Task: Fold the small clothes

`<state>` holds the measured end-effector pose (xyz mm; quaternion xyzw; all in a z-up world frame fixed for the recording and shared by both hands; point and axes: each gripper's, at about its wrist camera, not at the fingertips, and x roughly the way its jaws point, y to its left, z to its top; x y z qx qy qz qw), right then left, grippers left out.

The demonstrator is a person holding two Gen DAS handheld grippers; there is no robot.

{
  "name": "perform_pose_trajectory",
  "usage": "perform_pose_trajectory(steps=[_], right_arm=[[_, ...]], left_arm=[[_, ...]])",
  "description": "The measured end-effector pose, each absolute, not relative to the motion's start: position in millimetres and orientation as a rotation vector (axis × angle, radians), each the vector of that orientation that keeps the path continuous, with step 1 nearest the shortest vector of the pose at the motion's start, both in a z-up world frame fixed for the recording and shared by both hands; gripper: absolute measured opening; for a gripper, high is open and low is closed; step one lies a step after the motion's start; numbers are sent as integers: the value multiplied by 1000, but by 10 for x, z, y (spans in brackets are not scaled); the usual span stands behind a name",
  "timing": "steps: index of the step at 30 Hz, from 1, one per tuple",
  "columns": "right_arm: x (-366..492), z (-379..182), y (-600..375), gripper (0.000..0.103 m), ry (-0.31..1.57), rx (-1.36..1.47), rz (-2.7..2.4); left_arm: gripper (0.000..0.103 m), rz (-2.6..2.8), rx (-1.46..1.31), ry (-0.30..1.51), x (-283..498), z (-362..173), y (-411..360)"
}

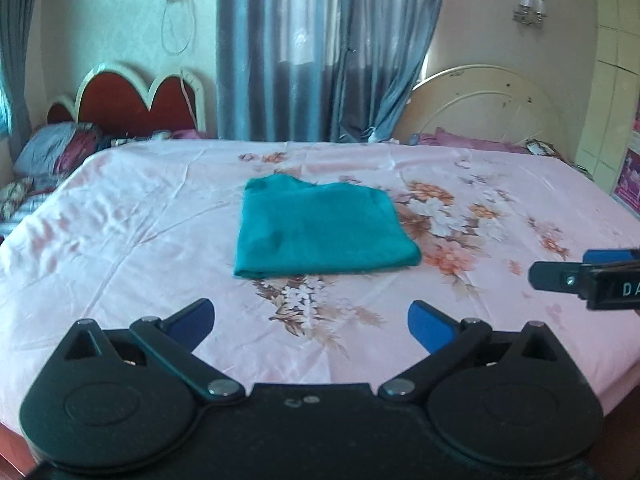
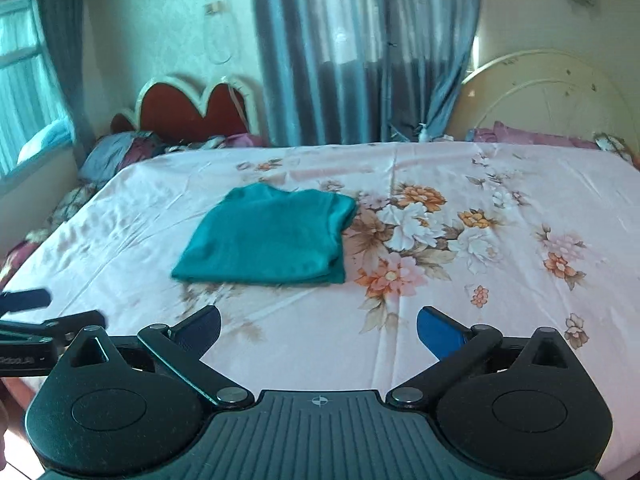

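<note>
A teal knitted garment (image 1: 324,230), folded into a thick flat rectangle, lies on the pink satin bedsheet printed with orange and white flowers (image 1: 120,240). From the left wrist camera it sits at twelve o'clock, well beyond the tips; from the right wrist camera it sits toward eleven o'clock (image 2: 268,240). Its folded edge faces the near side of the bed, and its layered side edges show on the right.

The left gripper (image 1: 311,322), black with blue pads, hangs above the sheet with its fingers spread wide, holding nothing. The right gripper (image 2: 319,328) hovers likewise, its two blue-padded fingers far apart and empty. Neither touches the garment. Each shows at the edge of the other's view: the right one at three o'clock in the left camera (image 1: 560,276), the left one at nine o'clock in the right camera (image 2: 36,312).

Behind the bed, grey-blue curtains (image 1: 320,48) hang at twelve o'clock. A red scalloped headboard with a cream rim (image 1: 132,100) stands at ten o'clock with rumpled pillows (image 1: 56,148) below it, and a round cream headboard (image 1: 484,104) stands at two o'clock.
</note>
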<state>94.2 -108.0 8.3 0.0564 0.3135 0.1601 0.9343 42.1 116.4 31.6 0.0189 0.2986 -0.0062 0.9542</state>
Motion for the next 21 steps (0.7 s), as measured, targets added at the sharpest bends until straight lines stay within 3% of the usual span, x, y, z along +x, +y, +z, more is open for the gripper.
perform_pose_trajectory(steps=[21], right_arm=[[574, 295, -1204, 103, 593, 101, 295]], left_arm=[[103, -22, 67, 534, 159, 509, 1056]])
